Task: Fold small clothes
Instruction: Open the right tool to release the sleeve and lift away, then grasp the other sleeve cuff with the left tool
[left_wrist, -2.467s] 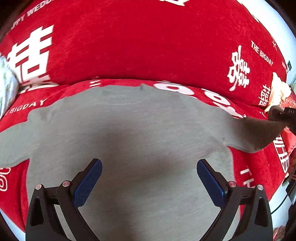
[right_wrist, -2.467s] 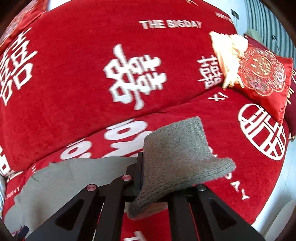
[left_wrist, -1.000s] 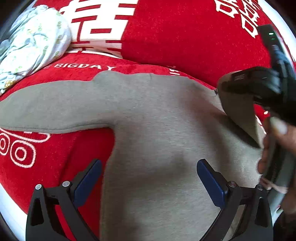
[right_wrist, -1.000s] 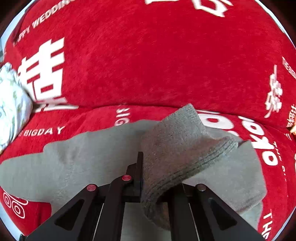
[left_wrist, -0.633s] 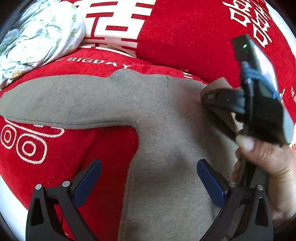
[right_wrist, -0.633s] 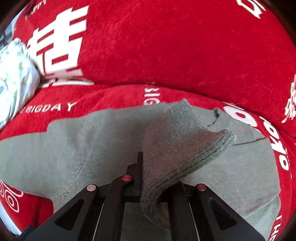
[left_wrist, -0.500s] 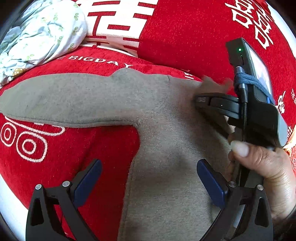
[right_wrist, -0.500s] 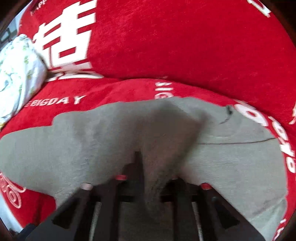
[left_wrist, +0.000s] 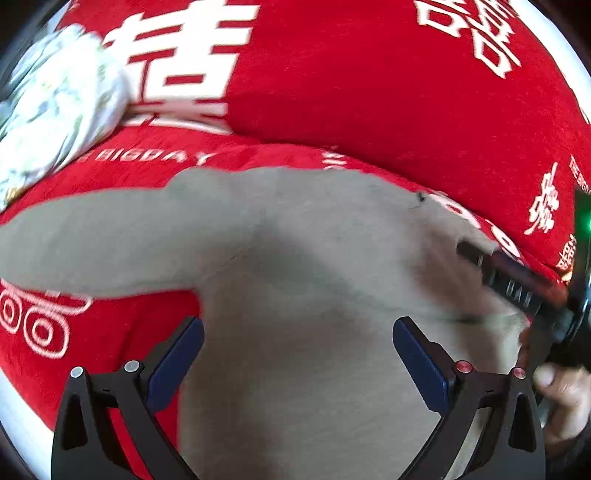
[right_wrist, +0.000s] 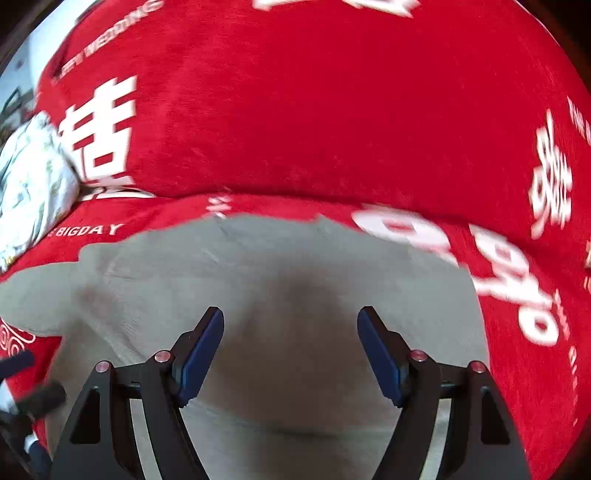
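A small grey sweater (left_wrist: 317, 280) lies flat on a red sofa seat. Its left sleeve (left_wrist: 92, 240) stretches out to the left. Its right sleeve lies folded over the body. My left gripper (left_wrist: 295, 350) is open and empty above the sweater's lower body. My right gripper (right_wrist: 290, 350) is open and empty above the sweater's (right_wrist: 280, 295) middle. The right gripper also shows in the left wrist view (left_wrist: 517, 288) at the sweater's right edge, with the hand holding it.
The red sofa cover (left_wrist: 369, 92) has white lettering on the seat and backrest. A pale floral bundle of cloth (left_wrist: 51, 114) sits at the far left; it also shows in the right wrist view (right_wrist: 29, 181).
My right gripper has opened and let go of the right sleeve's cuff, which now lies on the sweater's body, and it has drawn back to the right. My left gripper stays open.
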